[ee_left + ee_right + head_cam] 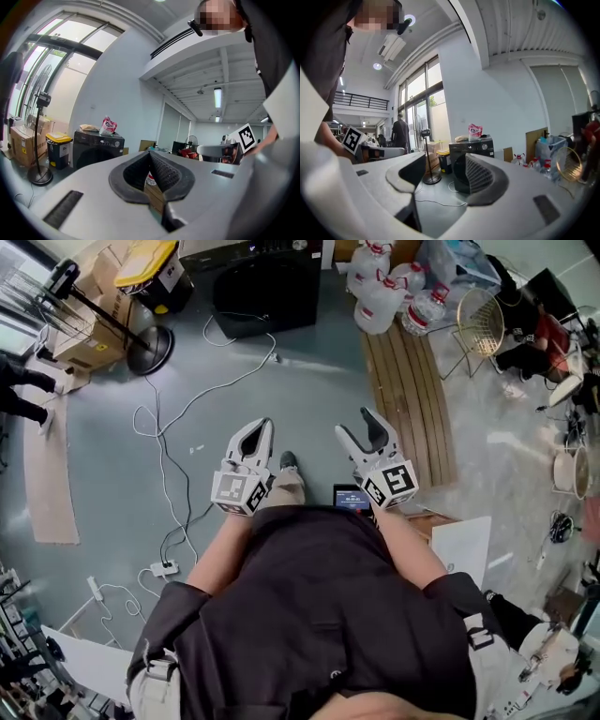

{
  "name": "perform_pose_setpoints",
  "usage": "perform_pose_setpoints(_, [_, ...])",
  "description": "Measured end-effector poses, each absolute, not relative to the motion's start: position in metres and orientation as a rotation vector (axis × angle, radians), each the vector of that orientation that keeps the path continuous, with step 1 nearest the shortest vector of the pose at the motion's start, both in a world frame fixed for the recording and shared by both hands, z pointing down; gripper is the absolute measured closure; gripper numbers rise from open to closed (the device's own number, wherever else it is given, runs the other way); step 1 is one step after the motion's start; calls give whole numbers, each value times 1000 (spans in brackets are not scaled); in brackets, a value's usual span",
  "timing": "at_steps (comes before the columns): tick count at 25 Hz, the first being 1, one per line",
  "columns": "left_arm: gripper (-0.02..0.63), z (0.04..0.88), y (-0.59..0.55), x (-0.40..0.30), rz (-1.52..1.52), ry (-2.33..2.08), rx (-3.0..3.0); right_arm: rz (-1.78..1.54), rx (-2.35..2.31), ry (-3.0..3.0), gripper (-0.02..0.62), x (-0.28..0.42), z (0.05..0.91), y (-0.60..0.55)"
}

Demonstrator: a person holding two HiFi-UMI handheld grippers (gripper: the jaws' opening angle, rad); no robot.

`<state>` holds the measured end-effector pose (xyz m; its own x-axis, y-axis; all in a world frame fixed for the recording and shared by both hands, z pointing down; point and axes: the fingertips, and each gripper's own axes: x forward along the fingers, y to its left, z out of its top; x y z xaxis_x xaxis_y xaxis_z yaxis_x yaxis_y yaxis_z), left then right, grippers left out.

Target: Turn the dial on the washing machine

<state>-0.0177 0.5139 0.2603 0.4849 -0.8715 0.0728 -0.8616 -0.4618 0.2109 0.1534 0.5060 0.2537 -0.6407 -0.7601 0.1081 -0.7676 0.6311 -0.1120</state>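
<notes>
The black washing machine [265, 279] stands at the far end of the floor, well ahead of both grippers. It shows at the left in the left gripper view [96, 146] and between the open jaws in the right gripper view [474, 149], with its small round dial [483, 146] on the top panel. My left gripper [260, 427] is shut with nothing in it; its pads meet [151, 157]. My right gripper [359, 426] stands open and empty [443, 173]. Both are held level in front of my body, far from the machine.
A standing fan [141, 341] and cardboard boxes [98, 298] are left of the machine, with a yellow-lidded bin [147, 262]. White cables [169, 456] trail across the floor. Wooden planks [408, 395] and water bottles [382, 289] lie at the right. A person [400, 133] stands far off.
</notes>
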Motion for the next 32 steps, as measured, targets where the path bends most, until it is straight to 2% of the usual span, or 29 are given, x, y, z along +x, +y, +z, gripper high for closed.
perform_pose_setpoints(14, [612,267,322,-97,-138,-1472,2476,247,1412,-2740,331,95,236,317])
perform_pose_setpoints(24, [612,275,193,-102,-133,-1508,2442,263,1497,-2744,334,121,243,198])
perform_pose_setpoints(32, [612,265,89,-69,-45,-1608,2427,257,1480,-2781,339,168,244,55])
